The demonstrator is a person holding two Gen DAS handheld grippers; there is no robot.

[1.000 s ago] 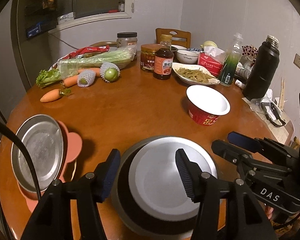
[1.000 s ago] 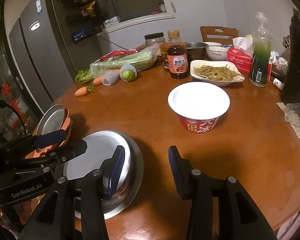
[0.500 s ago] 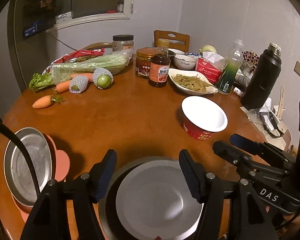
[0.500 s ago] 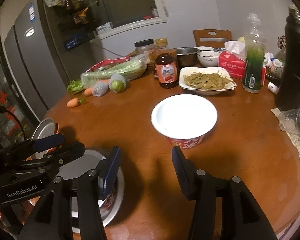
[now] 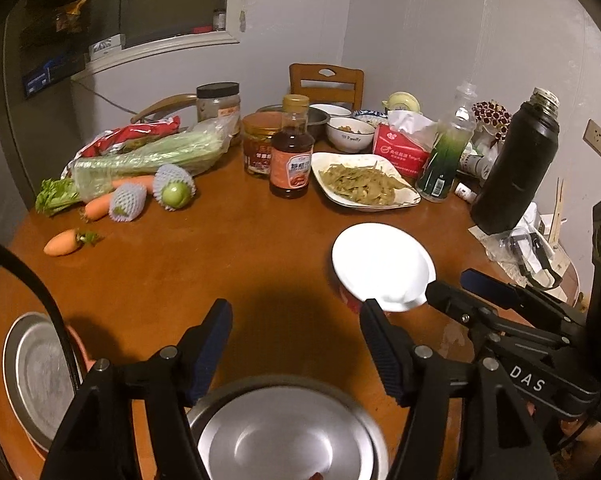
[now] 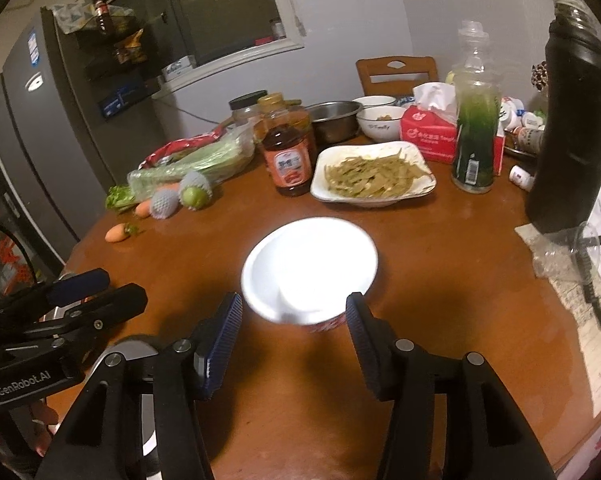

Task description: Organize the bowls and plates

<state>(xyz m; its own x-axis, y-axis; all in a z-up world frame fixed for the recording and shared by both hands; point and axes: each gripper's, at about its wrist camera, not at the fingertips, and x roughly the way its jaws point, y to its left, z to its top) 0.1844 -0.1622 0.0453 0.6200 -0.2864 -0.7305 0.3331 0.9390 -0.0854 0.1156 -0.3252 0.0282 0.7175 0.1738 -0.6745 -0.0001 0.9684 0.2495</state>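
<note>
As the right gripper [image 6: 294, 320] closes in, jaws wide and empty, the white bowl [image 6: 310, 266] now sits just ahead between its fingertips; the left gripper [image 5: 294, 344], also open and empty, has pulled back off the steel plates [image 5: 286, 436]; bowl pickup looks next.

Three carrots [image 5: 62, 242], two net-wrapped fruits [image 5: 174, 188]. Two jars [image 5: 258, 144], two bottles [image 5: 291, 152], one black flask [image 5: 514, 164]. One paper bowl [image 6: 310, 270], two ceramic bowls [image 5: 350, 134].
</note>
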